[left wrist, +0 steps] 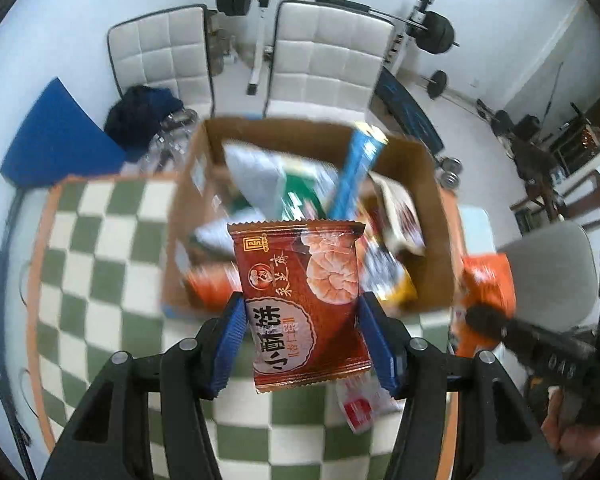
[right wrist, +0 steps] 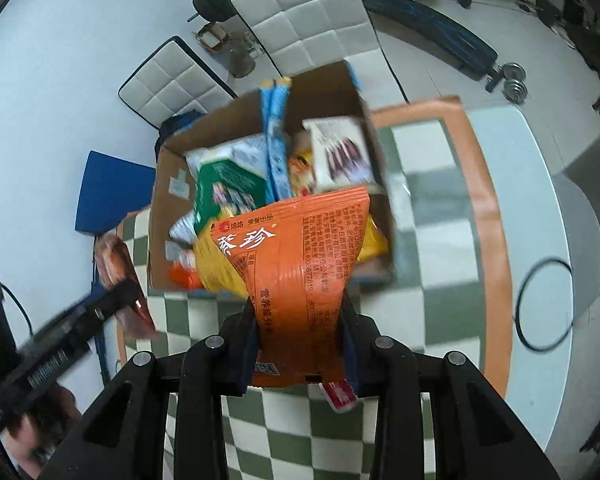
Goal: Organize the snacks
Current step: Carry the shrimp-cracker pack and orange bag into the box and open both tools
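Currently your left gripper (left wrist: 300, 336) clamps the red-brown pastry packet (left wrist: 300, 300), your right gripper (right wrist: 300, 332) the orange seed packet (right wrist: 296, 276), both hanging before the cardboard box (left wrist: 436, 216). Light, crinkly, slippery film; grip the lower halves, avoid crushing contents.

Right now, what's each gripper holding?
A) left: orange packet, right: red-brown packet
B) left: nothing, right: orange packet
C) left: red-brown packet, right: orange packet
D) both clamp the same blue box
C: the left gripper is shut on the red-brown packet, the right gripper on the orange packet, both held in front of the cardboard box of snacks.
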Demonstrator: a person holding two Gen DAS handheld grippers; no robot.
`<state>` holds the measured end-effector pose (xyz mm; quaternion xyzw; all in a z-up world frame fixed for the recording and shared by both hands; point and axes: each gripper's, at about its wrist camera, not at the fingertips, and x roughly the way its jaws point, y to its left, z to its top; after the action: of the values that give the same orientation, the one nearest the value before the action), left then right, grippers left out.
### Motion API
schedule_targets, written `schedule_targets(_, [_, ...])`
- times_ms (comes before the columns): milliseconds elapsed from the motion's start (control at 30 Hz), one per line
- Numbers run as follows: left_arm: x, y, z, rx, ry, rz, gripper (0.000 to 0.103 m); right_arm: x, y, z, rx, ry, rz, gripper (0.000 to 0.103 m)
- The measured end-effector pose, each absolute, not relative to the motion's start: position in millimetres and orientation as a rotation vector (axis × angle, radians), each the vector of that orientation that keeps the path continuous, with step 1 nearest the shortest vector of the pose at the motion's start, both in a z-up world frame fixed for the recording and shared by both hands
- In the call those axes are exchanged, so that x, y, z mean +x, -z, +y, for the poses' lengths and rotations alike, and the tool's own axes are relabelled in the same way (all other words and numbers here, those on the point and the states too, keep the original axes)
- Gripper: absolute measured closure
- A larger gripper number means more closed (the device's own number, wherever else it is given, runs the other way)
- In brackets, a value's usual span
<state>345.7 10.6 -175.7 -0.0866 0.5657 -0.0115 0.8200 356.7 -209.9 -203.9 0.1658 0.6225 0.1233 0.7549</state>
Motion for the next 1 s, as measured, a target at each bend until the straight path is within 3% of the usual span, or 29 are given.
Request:
schedule_targets(433, [478,238,59,-0.149,-0.035,1.408,0.049,447,276,-175,0.355,-0.190,1.508,0.066])
schedule_targets(933, [492,289,61,-0.162,-0.010,1.565,0.048,468,310,-158,0.267,-0.161,1.587,0.066])
schedule_targets(1000, [491,290,62,-0.177,-0.002,1.589,0.048,469,313,-155,0.256,-0.156,1.600,0.060])
